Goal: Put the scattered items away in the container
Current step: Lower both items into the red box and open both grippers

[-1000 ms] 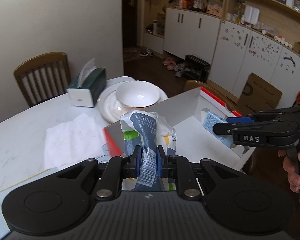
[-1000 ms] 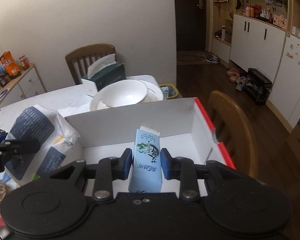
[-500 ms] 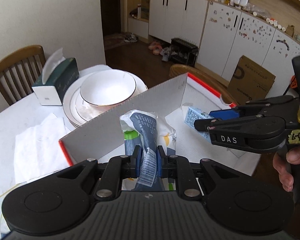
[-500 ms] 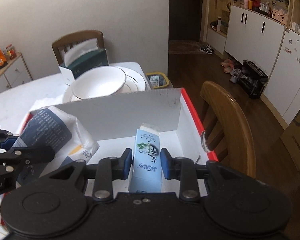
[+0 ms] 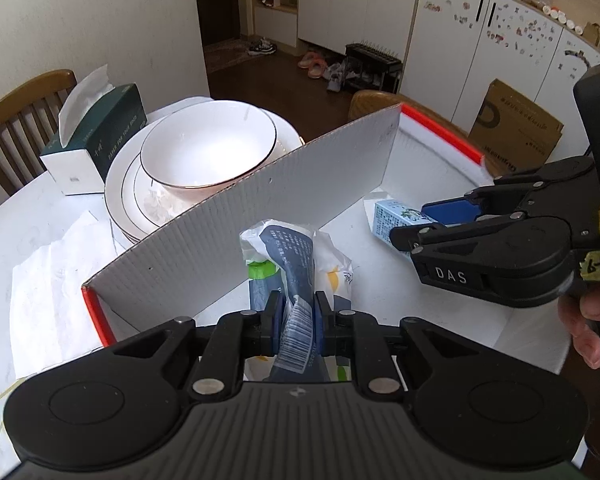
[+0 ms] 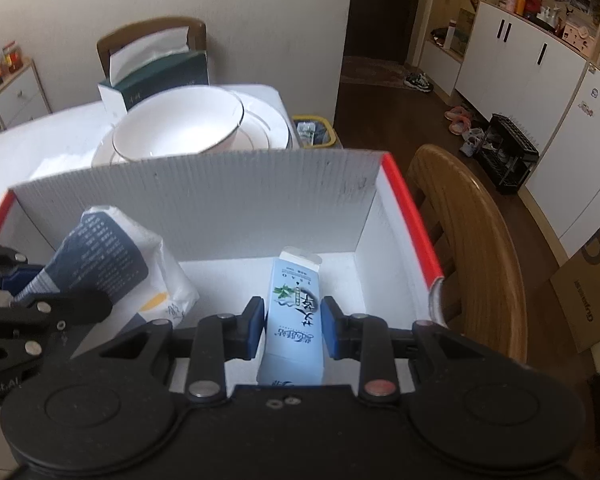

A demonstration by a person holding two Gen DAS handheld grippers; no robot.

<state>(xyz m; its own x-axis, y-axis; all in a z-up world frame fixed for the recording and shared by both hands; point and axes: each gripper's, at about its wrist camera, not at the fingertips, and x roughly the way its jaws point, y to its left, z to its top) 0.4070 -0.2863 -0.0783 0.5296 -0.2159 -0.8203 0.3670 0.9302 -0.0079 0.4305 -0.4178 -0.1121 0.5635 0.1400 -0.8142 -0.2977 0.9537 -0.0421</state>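
Left gripper point(image 5: 296, 316) pinches the bag point(image 5: 300, 256); right gripper point(image 6: 293, 326) seemingly loose around the carton point(image 6: 294, 312), both over box point(image 6: 204, 196)

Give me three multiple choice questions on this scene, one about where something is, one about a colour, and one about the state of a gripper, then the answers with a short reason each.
1. Where is the white bowl?
A. Inside the box
B. On stacked plates beyond the box's far wall
C. On the chair

2. What colour is the edge trim of the white box?
A. Red
B. Green
C. Yellow

3. What is the left gripper doing?
A. Open and holding nothing
B. Clamped on the plastic bag
C. Clamped on the tissue box

Answers:
1. B, the bowl rests on the plates behind the corrugated wall.
2. A, red strips run along the box's corners and side rim.
3. B, its blue pads pinch the plastic bag by its barcoded end, while the right gripper holds the light blue carton over the box.
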